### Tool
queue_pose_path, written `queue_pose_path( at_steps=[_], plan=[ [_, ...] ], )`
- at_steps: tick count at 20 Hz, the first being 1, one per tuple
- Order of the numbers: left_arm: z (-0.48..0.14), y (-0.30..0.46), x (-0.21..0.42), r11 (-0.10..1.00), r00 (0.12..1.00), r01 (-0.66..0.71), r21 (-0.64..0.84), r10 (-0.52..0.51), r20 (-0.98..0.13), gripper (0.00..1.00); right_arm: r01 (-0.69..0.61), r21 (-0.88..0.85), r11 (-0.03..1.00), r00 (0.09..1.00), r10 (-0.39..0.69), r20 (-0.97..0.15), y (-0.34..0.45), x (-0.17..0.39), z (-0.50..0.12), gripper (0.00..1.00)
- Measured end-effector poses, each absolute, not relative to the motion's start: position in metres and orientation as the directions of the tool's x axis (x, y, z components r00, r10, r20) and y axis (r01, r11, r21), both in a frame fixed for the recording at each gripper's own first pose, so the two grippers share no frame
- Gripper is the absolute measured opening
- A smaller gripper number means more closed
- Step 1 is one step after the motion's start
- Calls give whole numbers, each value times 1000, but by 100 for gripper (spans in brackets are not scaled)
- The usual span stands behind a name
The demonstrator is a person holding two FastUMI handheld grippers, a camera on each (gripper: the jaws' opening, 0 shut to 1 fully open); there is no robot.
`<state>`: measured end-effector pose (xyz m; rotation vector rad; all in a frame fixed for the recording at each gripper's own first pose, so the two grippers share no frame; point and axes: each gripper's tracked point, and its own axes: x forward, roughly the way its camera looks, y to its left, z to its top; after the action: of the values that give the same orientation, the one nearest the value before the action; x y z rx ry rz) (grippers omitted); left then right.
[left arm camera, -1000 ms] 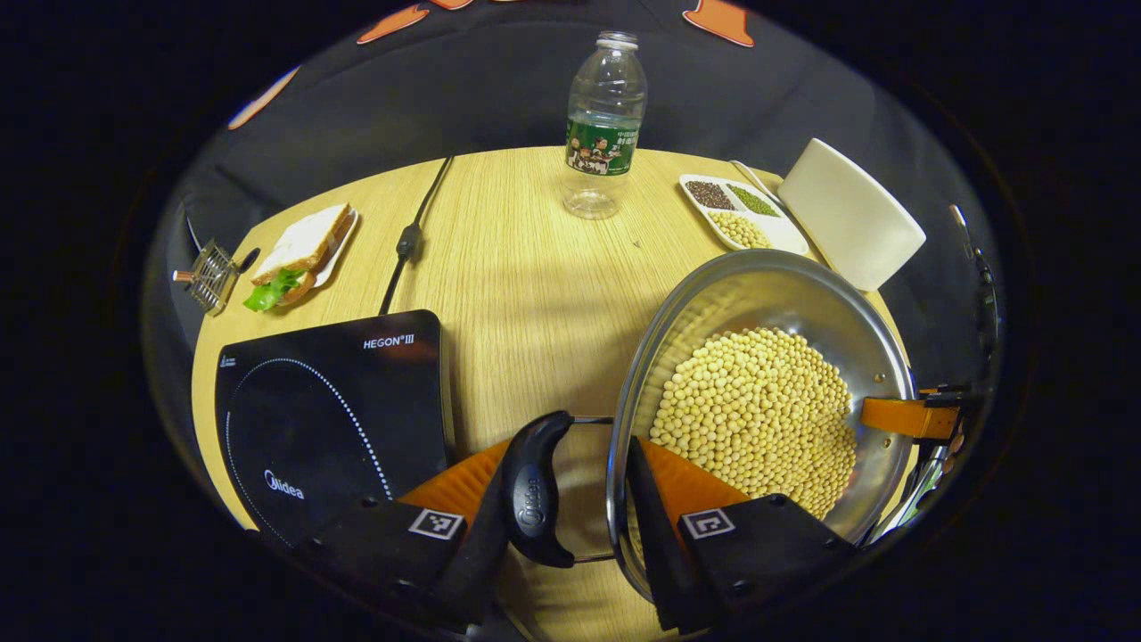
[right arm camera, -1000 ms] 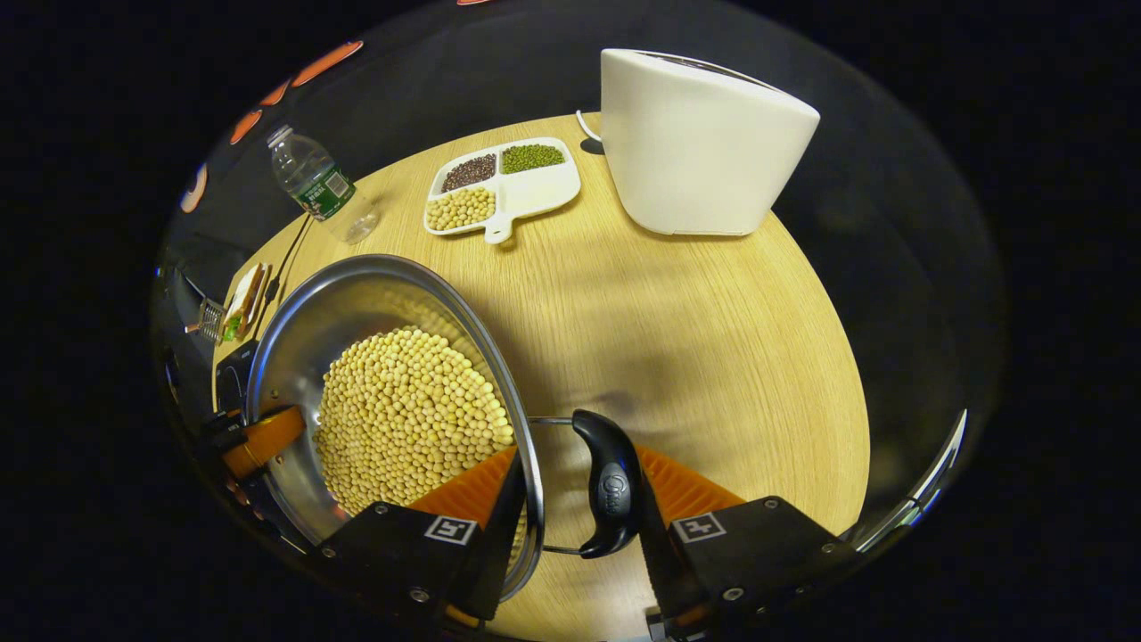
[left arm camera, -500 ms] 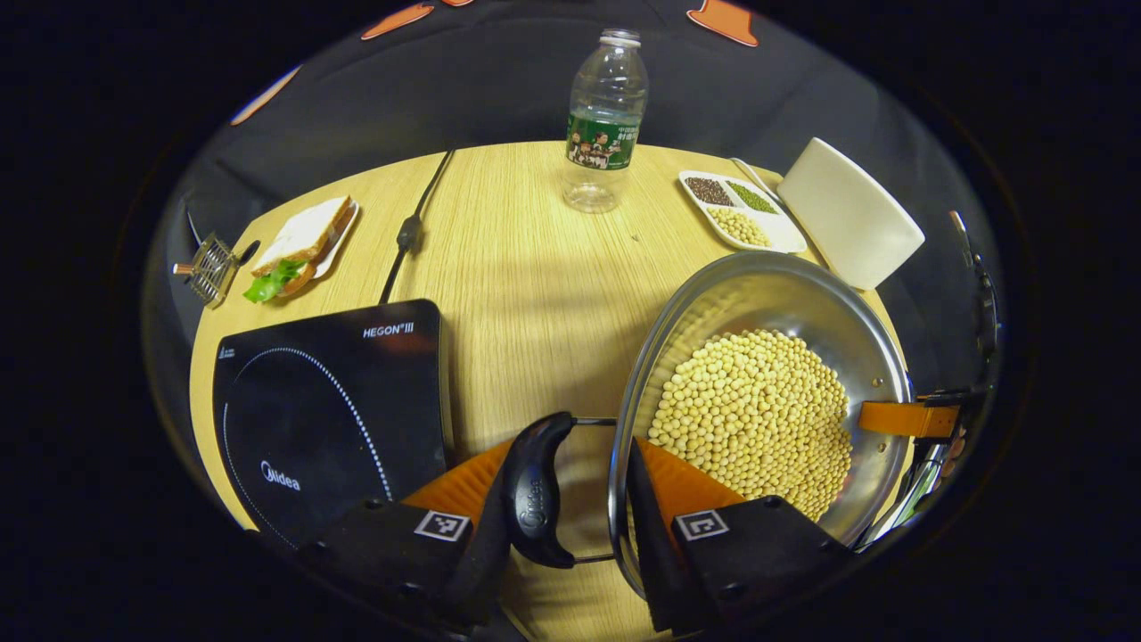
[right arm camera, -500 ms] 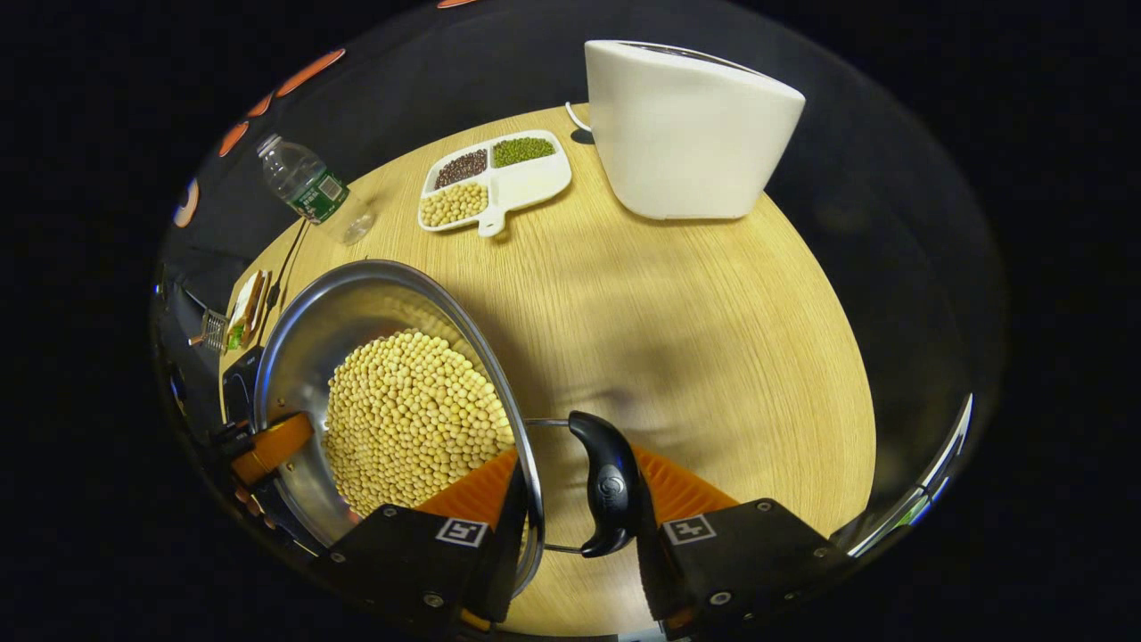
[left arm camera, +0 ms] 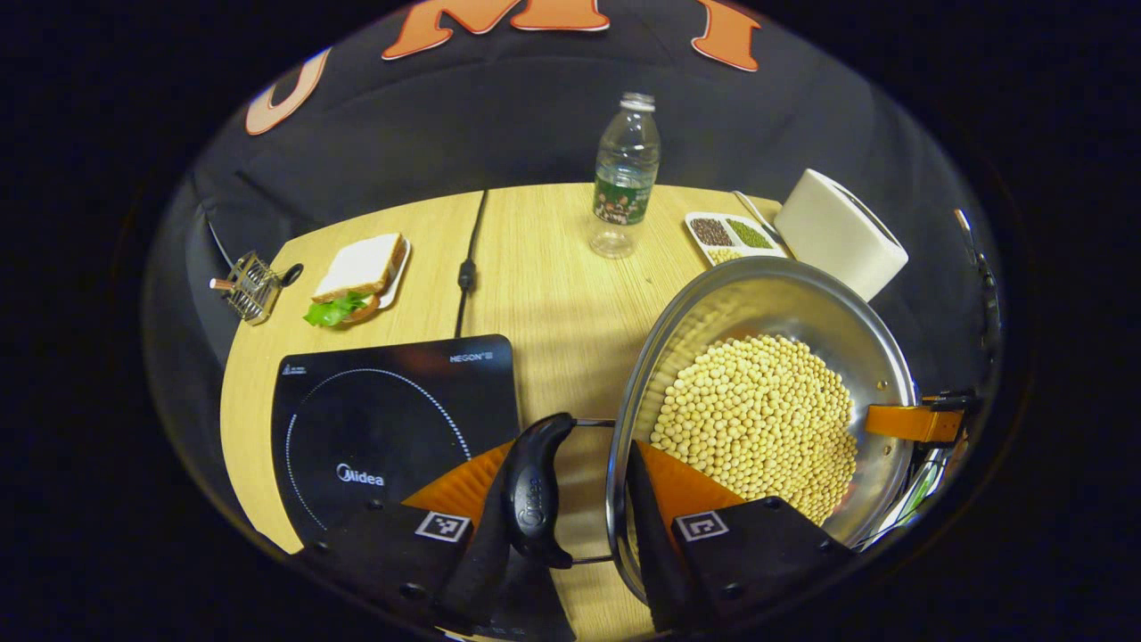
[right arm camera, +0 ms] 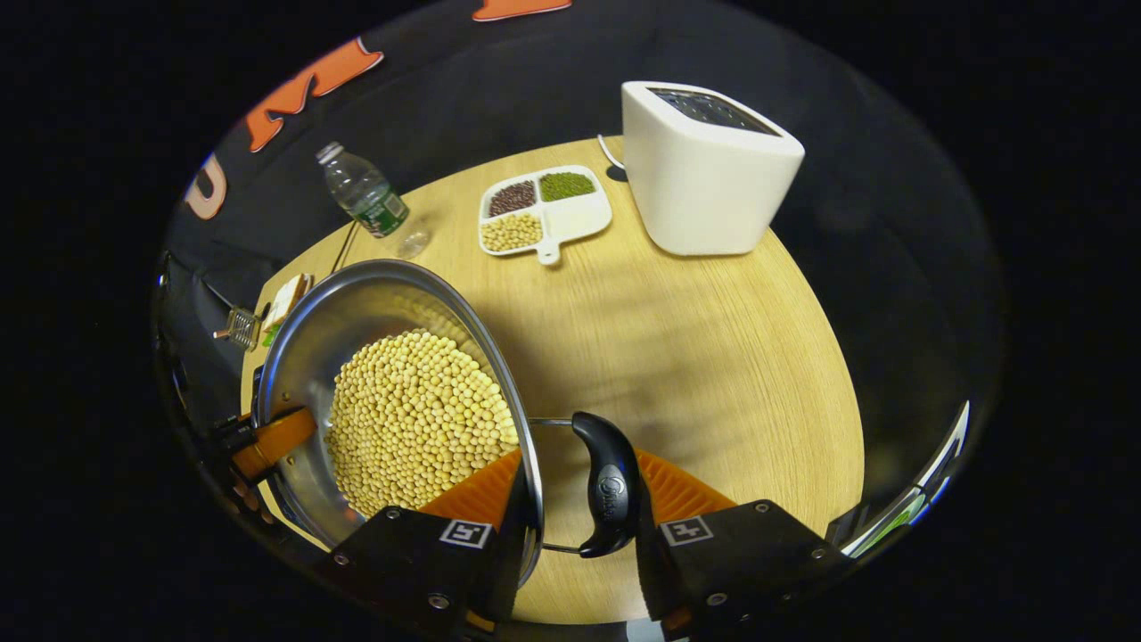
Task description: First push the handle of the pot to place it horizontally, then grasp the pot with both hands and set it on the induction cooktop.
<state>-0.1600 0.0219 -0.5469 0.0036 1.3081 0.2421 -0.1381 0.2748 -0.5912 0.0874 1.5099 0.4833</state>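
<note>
A steel pot (left arm camera: 767,303) full of soybeans (left arm camera: 758,419) hangs above the wooden table, held from both sides. My left gripper (left arm camera: 570,473) is shut on its black left handle (left arm camera: 535,490) and the rim beside it, one finger inside the pot. In the right gripper view, my right gripper (right arm camera: 579,464) is shut the same way on the right handle (right arm camera: 611,486) of the pot (right arm camera: 357,303). Each view shows the other gripper's orange finger across the pot. The black induction cooktop (left arm camera: 383,419) lies just left of the left gripper, lower down.
A water bottle (left arm camera: 626,178), a sandwich on a plate (left arm camera: 357,272), a small wire rack (left arm camera: 250,285) and the cooktop's cable (left arm camera: 468,267) occupy the table's far side. A divided bean dish (right arm camera: 544,209) and a white appliance (right arm camera: 704,169) stand far right on the table (right arm camera: 713,357).
Both grippers have risen with the pot, so the table looks farther away. In the left gripper view the cooktop has slid toward the left gripper.
</note>
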Motion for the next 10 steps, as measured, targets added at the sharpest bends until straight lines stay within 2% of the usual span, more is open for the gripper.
queue_pose_path(
  at_steps=[5,10],
  plan=[
    [-500,54,-154,964,285,-200,175,228,-931,69,-284,380,880,14,400,-916,273,-134,-595,53],
    [-462,107,-168,940,280,-266,212,286,-916,67,-341,425,839,0,452,-892,274,-124,-606,53]
  ],
)
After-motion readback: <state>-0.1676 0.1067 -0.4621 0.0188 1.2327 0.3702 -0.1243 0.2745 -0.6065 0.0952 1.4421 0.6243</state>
